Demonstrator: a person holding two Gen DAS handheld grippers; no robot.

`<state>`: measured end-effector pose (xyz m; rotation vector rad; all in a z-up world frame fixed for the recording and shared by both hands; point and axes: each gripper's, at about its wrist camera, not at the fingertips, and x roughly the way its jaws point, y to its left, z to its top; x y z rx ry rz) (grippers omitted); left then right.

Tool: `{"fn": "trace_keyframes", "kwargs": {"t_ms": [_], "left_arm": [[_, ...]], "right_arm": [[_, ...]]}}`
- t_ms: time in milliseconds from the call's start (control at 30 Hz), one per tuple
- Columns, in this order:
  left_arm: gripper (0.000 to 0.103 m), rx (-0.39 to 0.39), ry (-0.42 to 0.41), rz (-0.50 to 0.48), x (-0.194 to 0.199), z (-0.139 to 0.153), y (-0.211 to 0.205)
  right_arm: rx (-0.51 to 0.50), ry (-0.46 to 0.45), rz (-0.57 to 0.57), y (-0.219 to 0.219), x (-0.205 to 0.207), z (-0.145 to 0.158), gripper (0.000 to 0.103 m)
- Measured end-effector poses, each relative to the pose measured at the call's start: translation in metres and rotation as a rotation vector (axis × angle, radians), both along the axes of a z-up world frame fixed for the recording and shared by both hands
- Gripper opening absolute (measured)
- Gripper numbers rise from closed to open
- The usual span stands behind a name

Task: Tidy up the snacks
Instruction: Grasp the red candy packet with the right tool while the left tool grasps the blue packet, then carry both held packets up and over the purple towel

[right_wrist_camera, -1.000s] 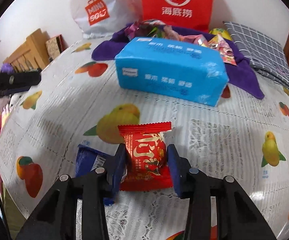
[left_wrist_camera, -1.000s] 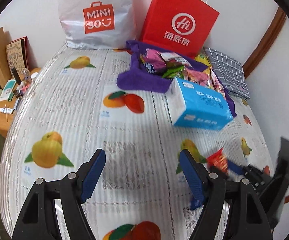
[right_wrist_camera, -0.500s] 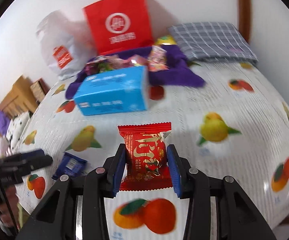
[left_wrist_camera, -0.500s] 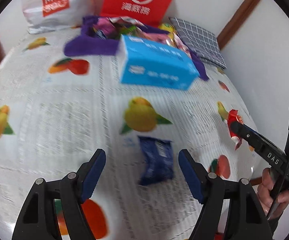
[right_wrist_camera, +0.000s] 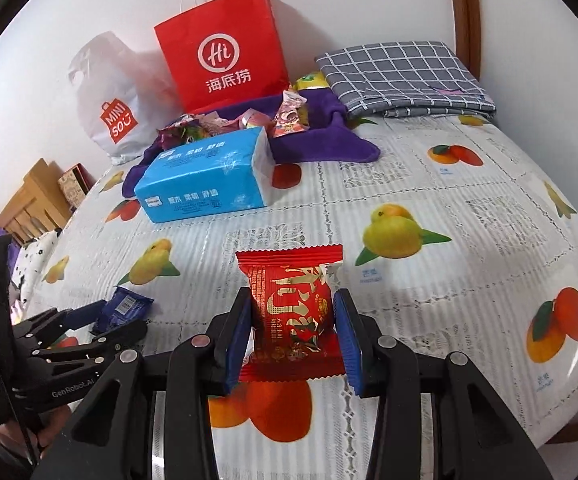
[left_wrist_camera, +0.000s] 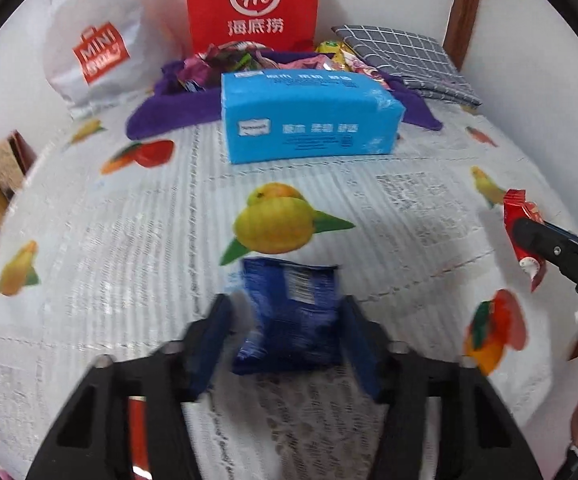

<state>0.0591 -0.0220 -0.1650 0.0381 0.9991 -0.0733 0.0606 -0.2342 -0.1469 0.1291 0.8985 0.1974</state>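
Left gripper (left_wrist_camera: 285, 340) advanced, jaws open astride blue packet (left_wrist_camera: 293, 316); right gripper (right_wrist_camera: 293, 340) jaws pinch red snack (right_wrist_camera: 293, 312).

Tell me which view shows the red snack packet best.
Right wrist view: the red snack packet fills the centre, face-on, clamped in the right gripper. The left wrist view shows it only edge-on at the right edge.

"Hi" and "海底捞" on red paper bag (right_wrist_camera: 225, 60), "MINISO" on white plastic bag (right_wrist_camera: 117, 120) (logo creased), "GenRobot.AI" on left hand-held gripper (right_wrist_camera: 101, 322)
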Motion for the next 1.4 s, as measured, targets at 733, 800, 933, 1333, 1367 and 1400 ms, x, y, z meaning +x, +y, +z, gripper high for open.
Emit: {"fn": "trace_keyframes", "kwargs": {"t_ms": [733,800,933,1333,1367,1400], "left_arm": [[0.044,-0.138,-0.023,0.002,0.037,0.059,0.035],[0.044,-0.132,-0.041,-0.004,0.043,0.069,0.037],[0.044,-0.143,-0.061,-0.018,0.055,0.085,0.041],[0.044,-0.168,-0.096,-0.012,0.098,0.113,0.051],[0.044,-0.165,-0.096,-0.012,0.101,0.114,0.051],[0.044,-0.162,-0.095,-0.013,0.104,0.115,0.051]], "right_arm": [[0.031,-0.069,0.053,0.018,0.033,0.049,0.040],[0.032,-0.082,0.057,0.021,0.038,0.058,0.040],[0.020,-0.112,0.079,0.031,0.054,0.078,0.040],[-0.004,-0.159,0.098,0.051,0.094,0.111,0.040],[-0.004,-0.160,0.100,0.052,0.098,0.112,0.040],[-0.003,-0.162,0.101,0.053,0.100,0.112,0.040]]}}
